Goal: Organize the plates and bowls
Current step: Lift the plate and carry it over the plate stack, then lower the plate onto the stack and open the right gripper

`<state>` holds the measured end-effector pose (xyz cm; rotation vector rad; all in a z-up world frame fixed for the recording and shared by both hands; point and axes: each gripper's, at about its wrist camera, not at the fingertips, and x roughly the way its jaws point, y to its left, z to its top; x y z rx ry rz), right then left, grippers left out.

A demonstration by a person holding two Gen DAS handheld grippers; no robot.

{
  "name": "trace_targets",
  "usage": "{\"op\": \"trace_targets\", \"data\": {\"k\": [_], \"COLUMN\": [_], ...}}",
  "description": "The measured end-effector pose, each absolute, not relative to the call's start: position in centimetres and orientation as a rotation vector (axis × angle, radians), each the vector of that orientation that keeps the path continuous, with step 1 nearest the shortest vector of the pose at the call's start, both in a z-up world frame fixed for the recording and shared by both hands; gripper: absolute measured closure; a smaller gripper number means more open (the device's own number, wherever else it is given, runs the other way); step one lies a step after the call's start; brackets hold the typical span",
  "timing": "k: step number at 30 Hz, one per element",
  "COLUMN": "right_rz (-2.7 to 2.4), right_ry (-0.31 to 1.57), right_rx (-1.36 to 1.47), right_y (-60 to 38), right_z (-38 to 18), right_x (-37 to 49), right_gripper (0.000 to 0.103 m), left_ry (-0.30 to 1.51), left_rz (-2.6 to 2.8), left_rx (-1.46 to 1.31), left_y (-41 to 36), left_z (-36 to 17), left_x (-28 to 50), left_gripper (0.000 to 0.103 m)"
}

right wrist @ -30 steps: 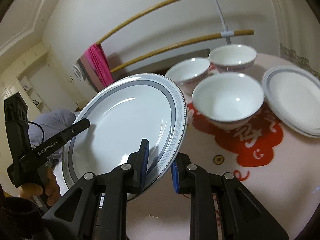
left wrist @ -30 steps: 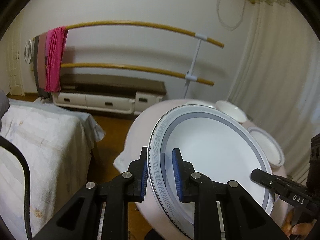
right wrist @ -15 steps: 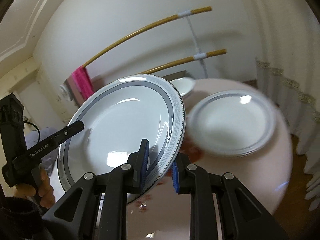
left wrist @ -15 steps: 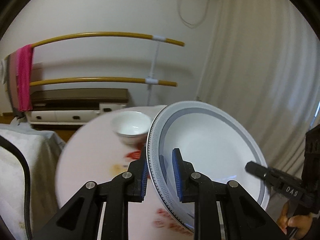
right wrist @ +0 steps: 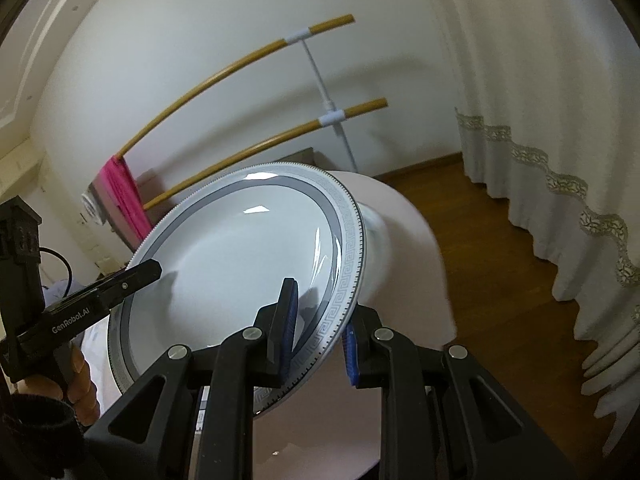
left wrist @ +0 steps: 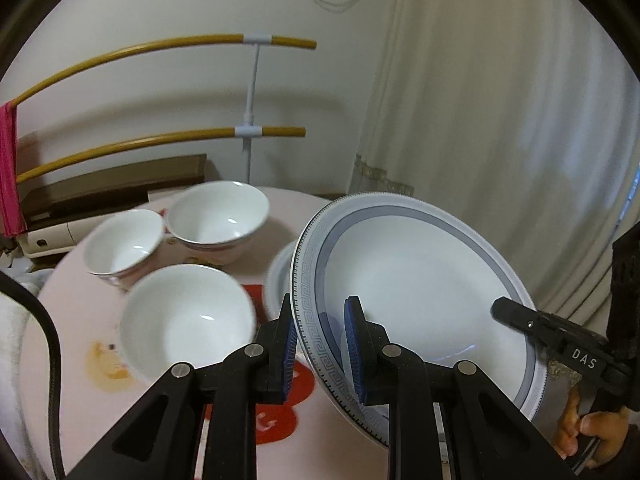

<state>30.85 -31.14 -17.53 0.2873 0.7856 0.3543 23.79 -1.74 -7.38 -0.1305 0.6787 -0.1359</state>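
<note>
A white ceramic plate with a grey Greek-key rim [left wrist: 416, 288] is being held tilted above the round pink-clothed table [left wrist: 72, 360], clamped at opposite edges by the left gripper [left wrist: 320, 344] and the right gripper [right wrist: 318, 328]. A second matching plate [left wrist: 278, 280] (mostly hidden) is lying directly beneath, beside three white bowls [left wrist: 188, 320].

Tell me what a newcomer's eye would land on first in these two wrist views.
The big grey-banded plate, held tilted in the air with the left gripper and the right gripper shut on opposite parts of its rim. Next, three white bowls clustered on the round pink table to its left in the left wrist view, with another plate peeking out behind the held one.
</note>
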Motion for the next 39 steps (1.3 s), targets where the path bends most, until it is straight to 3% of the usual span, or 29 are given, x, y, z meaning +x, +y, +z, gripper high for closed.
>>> {"op": "trace_targets", "data": {"k": [15,39], "right_rz": [0.325,0.213], "right_ry": [0.876,0.955], "right_rx": [0.295,0.219], "right_y": [-34.0,-31.0], "right_z": [-21.8,-21.7], "right_x": [36.2,38.5], "right_gripper": [0.083,0.08], "left_ry": [0.773,0.814], "left_rz": [-0.095,-0.044], "left_rx": [-0.097,-0.102], "left_y": [-5.5,-6.1], "left_z": [-8.4,-9.2], "left_x": [29.9,31.2], "left_gripper": [0.084,0.082]}}
